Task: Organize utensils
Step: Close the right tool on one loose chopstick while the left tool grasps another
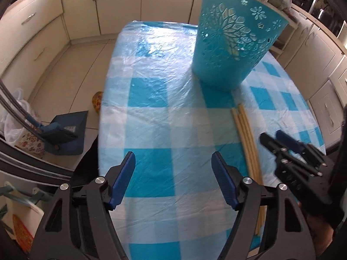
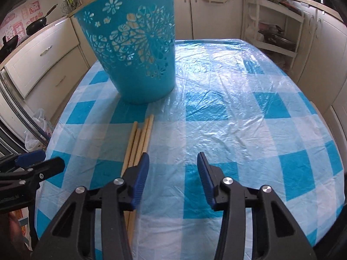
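Both tools hover over a counter [image 1: 151,130] covered in a blue-and-white checked plastic cloth. Seen from the left wrist, the left tool [image 1: 173,158] fills the lower middle of the frame, its blue-padded fingers [image 1: 124,173] standing apart with only cloth between them. The right tool [image 2: 173,158], seen from the right wrist, also has its fingers apart, narrower than the left pair, and nothing is gripped.

A bundle of pale wooden chopsticks [image 2: 138,143] lies flat on the cloth, side by side. In the right wrist view they sit left of centre, their long axis running from the lower frame up toward the basket, and their near part passes under the right tool's left finger [image 2: 141,177]; whether it touches them cannot be told. In the left wrist view the chopsticks [image 1: 245,134] lie at right of centre, between the two tools.

A turquoise plastic basket [image 2: 134,49] with cut-out flower patterns stands upright on the counter just beyond the far tips of the chopsticks. Cream kitchen cabinets [image 1: 39,32] surround the counter.
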